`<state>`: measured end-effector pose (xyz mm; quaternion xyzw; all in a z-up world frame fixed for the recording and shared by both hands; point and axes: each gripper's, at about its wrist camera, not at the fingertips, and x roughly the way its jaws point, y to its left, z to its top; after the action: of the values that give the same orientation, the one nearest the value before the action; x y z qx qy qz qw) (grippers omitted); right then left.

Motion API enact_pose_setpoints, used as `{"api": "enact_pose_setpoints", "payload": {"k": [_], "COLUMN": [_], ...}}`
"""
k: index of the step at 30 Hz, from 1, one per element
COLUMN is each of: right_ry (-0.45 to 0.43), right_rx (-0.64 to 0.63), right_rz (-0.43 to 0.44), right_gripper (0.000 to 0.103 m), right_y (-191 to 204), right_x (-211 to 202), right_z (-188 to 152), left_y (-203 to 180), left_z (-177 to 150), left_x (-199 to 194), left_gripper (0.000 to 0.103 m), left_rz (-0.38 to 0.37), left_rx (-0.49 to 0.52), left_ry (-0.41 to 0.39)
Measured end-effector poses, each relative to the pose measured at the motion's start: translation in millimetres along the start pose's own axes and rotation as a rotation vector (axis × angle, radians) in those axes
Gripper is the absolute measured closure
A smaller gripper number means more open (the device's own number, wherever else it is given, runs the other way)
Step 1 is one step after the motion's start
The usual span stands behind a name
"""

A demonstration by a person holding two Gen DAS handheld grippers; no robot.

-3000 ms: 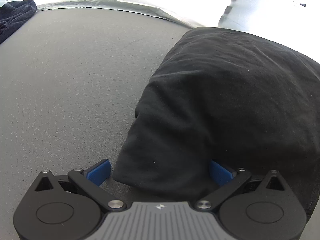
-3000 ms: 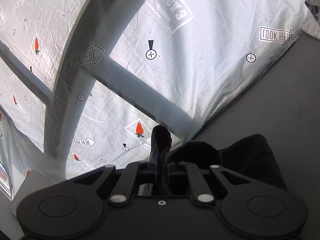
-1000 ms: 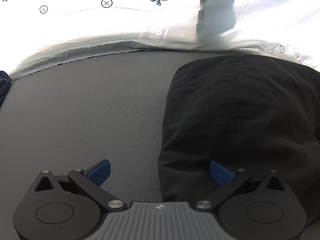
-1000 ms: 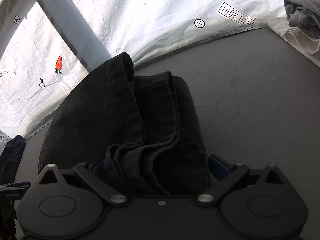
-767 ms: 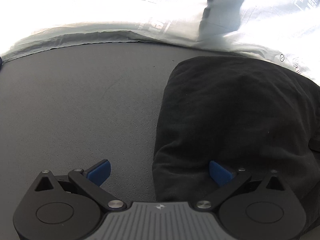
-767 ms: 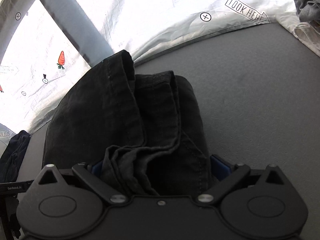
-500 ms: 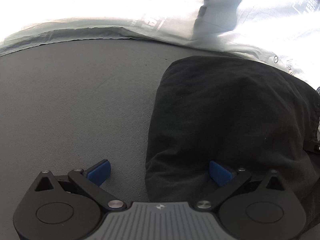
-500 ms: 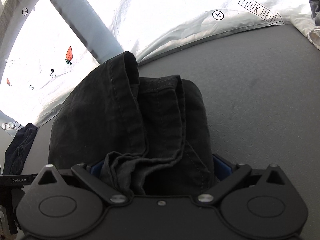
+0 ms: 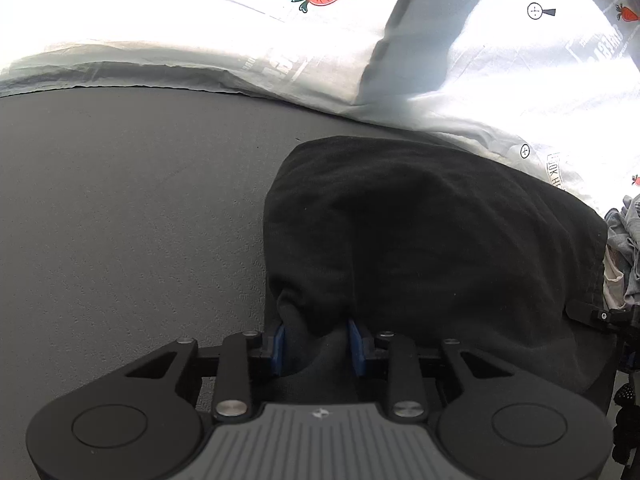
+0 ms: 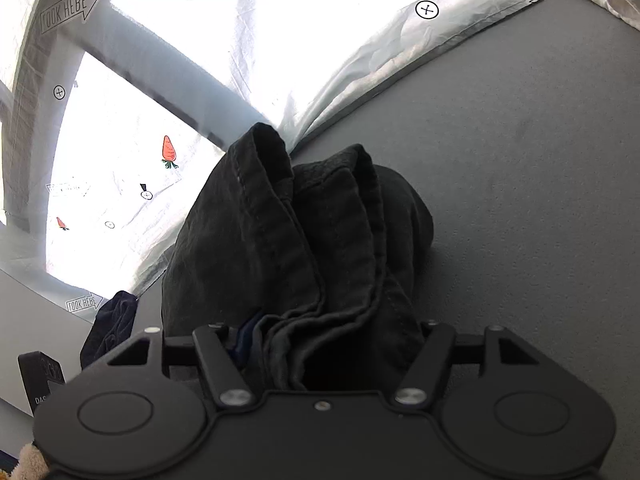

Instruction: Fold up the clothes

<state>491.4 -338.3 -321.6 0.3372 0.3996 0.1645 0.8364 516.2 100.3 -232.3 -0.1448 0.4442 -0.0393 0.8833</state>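
Observation:
A black folded garment (image 9: pixel 440 240) lies on the grey table (image 9: pixel 120 220). My left gripper (image 9: pixel 318 344) is at its near left corner. Its jaws are closing, and the blue pads (image 9: pixel 279 344) pinch a bunched fold of the black cloth. In the right wrist view the same garment (image 10: pixel 280 240) shows its stacked hems rising away from me. My right gripper (image 10: pixel 332 344) has its jaws closing around the thick bundle of hems, which fills the gap. One blue pad (image 10: pixel 244 340) shows at the left; cloth hides the other.
A white sheet (image 9: pixel 240 40) printed with carrots and arrows hangs behind the table's far edge. A pile of grey clothes (image 9: pixel 626 248) lies to the right, and a dark blue garment (image 10: pixel 112 320) lies at the left edge. The table (image 10: pixel 520 200) is bare right of the garment.
Both grippers' jaws have come in from wide open onto the black garment. The left one slid right onto the garment's corner, which now bunches between its pads.

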Motion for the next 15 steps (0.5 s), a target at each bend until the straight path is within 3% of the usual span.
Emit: {"api": "enact_pose_setpoints", "payload": {"k": [1,3,5,10,15], "right_ry": [-0.021,-0.067,-0.104,-0.164,-0.219], "right_rx": [0.035,0.114,0.195,0.259,0.244], "right_rz": [0.035,0.124,0.184,0.224,0.244], "right_gripper": [0.049,0.064,0.068,0.07,0.07], "right_y": [-0.1,-1.9,-4.2,2.7,24.7], "right_x": [-7.4,-23.5,-39.7,-85.9,-138.0], "right_z": [-1.8,-6.0,-13.2,-27.3,-37.5], "left_y": [-3.6,-18.2,-31.8,-43.7,-61.4], "left_z": [0.8,1.1,-1.7,-14.6,-34.6], "left_x": [-6.7,-25.0,-45.5,-94.8,-134.1], "left_gripper": [0.084,0.085,0.085,0.086,0.085], "left_rz": [-0.018,-0.02,-0.019,-0.098,-0.139], "left_rx": [-0.005,0.023,0.057,-0.007,0.043], "left_ry": [-0.016,-0.051,-0.084,-0.156,-0.204]}}
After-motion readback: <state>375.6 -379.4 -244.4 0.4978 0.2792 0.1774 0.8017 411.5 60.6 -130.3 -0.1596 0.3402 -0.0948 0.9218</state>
